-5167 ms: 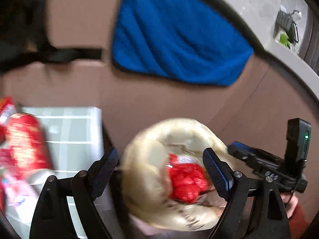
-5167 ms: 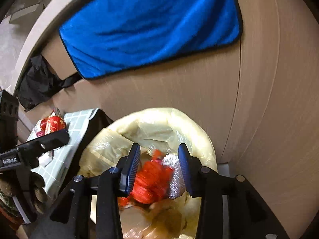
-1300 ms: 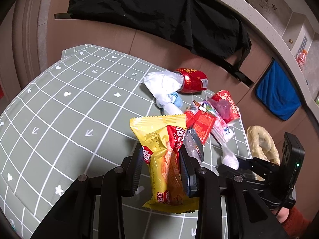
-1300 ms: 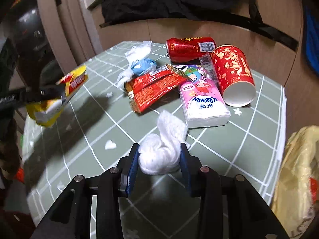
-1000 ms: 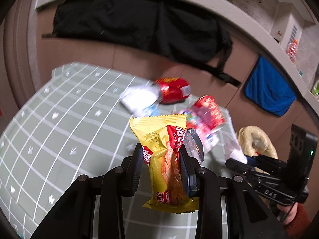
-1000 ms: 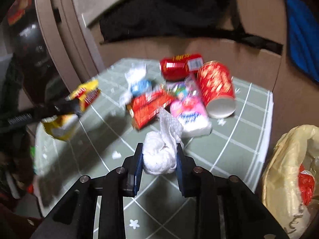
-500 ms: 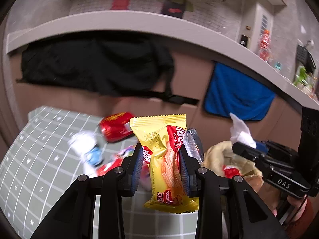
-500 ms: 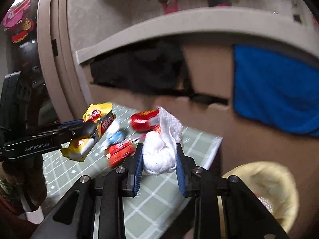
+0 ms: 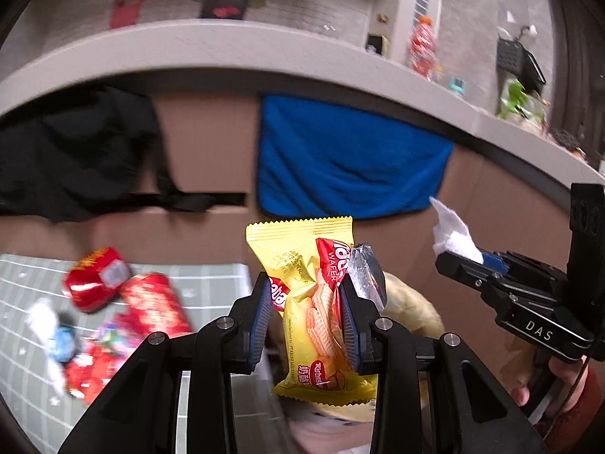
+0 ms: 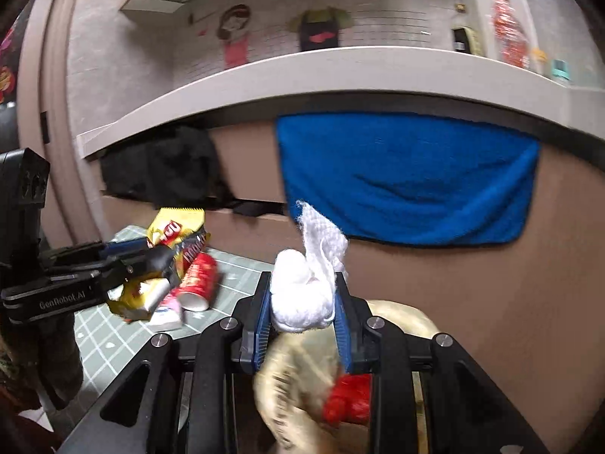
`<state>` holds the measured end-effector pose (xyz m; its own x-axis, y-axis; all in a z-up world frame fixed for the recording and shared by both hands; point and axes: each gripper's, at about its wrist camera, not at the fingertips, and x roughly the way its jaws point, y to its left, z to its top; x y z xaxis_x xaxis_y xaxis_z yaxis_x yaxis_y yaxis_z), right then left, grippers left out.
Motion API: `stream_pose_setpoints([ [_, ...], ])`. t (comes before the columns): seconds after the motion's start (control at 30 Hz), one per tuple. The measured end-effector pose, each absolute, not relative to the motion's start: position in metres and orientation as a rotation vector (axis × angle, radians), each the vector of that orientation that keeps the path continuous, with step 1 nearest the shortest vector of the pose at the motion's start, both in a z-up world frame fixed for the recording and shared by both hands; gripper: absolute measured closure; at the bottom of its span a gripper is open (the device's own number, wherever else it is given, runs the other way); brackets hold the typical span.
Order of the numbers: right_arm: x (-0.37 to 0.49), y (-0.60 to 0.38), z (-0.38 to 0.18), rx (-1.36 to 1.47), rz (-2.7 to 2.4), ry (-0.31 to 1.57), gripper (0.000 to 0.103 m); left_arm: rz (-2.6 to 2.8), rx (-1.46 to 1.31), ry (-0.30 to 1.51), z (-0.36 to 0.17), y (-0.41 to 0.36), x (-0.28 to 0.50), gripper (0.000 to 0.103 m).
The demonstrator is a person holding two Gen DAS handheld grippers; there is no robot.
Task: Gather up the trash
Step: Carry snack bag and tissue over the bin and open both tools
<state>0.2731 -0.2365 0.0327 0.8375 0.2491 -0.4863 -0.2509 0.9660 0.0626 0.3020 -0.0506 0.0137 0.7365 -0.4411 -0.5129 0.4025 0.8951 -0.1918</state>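
Observation:
My left gripper (image 9: 306, 317) is shut on a yellow wafer packet (image 9: 314, 314) with a dark foil wrapper (image 9: 365, 272) beside it, held in the air by the table's right edge. My right gripper (image 10: 302, 310) is shut on a crumpled white tissue (image 10: 306, 291), held above the yellowish trash bag (image 10: 295, 386), which has red trash (image 10: 348, 401) inside. The bag (image 9: 408, 302) shows partly behind the packet in the left wrist view. The right gripper (image 9: 459, 255) with the tissue is at the right there. The left gripper (image 10: 151, 255) with the packet is at the left in the right wrist view.
On the green grid table (image 9: 211, 283) lie a red can (image 9: 94, 280), a red paper cup (image 9: 155, 302), blurred wrappers (image 9: 87, 363) and a tissue pack (image 10: 166, 314). A blue towel (image 10: 408, 181) and a black cloth (image 9: 75, 159) hang on the brown wall behind.
Both grippers have lifted their trash off the table and swung right toward the trash bag. The table and its litter have slid to the left of both views.

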Motion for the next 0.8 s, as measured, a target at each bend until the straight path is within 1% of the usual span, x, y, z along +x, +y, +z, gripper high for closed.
stream_pose_setpoints([
  [0.23, 0.275, -0.258, 0.018, 0.000, 0.203, 0.536, 0.076, -0.504, -0.055, 0.646, -0.010, -0.084, 0.315, 0.068],
  [0.8, 0.299, -0.310, -0.024, 0.140, 0.140, 0.606, 0.076, -0.486, -0.035, 0.710, -0.033, -0.105, 0.336, 0.068],
])
